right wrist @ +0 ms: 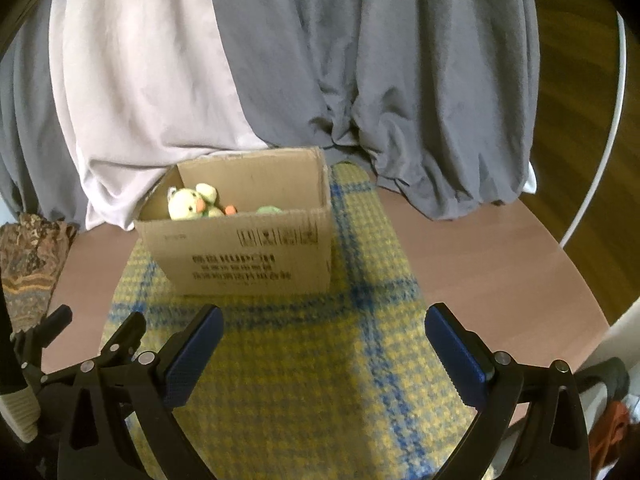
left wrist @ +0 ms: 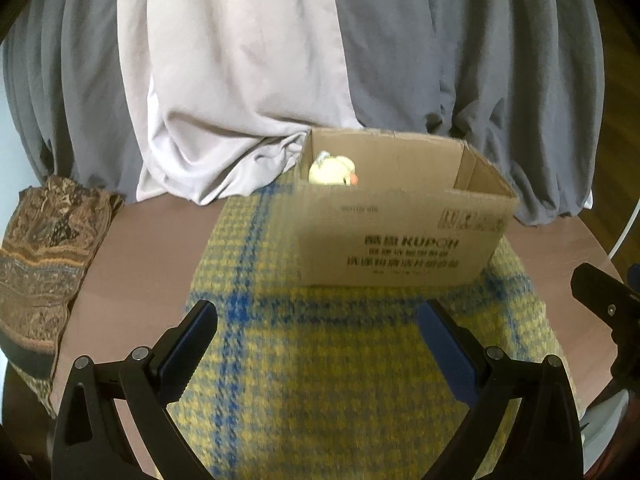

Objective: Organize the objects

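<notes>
Both the left gripper [left wrist: 318,320] and right gripper [right wrist: 322,326] hung with jaws wide apart and empty above the yellow-and-blue plaid cloth [left wrist: 340,380] on the table [right wrist: 500,260]. The cardboard box [right wrist: 248,252] stood on the cloth, holding a plush duck [right wrist: 188,206]. No loose item remained nearby, so withdrawing clear seemed best. The box read "KUPON" beside blurred Chinese print.

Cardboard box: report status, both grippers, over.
Left gripper open, empty. Right gripper open, empty. Cardboard box upright on checked cloth, plush duck inside. Nothing in the way.
</notes>
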The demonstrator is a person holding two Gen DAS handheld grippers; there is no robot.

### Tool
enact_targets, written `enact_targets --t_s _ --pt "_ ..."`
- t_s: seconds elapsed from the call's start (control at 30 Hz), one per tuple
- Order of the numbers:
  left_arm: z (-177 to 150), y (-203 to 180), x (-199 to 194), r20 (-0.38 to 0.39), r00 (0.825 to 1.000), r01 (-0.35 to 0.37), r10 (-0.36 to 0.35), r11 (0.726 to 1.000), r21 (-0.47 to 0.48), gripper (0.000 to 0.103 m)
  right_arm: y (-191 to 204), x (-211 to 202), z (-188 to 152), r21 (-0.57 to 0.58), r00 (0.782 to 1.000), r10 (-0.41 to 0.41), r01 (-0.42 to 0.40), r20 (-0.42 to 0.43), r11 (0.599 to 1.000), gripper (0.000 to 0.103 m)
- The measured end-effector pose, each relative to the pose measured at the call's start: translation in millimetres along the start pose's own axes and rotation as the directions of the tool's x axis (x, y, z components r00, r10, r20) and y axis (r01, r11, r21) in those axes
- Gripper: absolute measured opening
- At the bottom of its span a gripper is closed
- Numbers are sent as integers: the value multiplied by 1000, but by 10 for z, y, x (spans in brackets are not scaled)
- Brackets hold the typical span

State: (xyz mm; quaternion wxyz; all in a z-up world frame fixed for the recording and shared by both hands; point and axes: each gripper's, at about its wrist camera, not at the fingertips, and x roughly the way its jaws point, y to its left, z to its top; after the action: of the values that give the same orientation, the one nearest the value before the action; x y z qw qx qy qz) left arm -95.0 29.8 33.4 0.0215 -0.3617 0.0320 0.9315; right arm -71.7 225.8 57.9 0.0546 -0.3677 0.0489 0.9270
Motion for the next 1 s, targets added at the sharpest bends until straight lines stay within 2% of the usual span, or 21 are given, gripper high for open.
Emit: enact_targets --t_s 0.37,0.7,1.0 --pt "-406 -32 -55 -55 998 -13 13 1000 2 102 -158 -11 -417 49 999 6 -4 -44 999 101" --pt "-676 -43 -127 -66 997 -33 34 999 22 102 -272 -1 -810 94 998 2 5 -68 996 101" --pt "-898 -45 -90 -98 994 -44 47 999 28 102 -333 -23 -942 93 997 -21 27 -68 995 101"
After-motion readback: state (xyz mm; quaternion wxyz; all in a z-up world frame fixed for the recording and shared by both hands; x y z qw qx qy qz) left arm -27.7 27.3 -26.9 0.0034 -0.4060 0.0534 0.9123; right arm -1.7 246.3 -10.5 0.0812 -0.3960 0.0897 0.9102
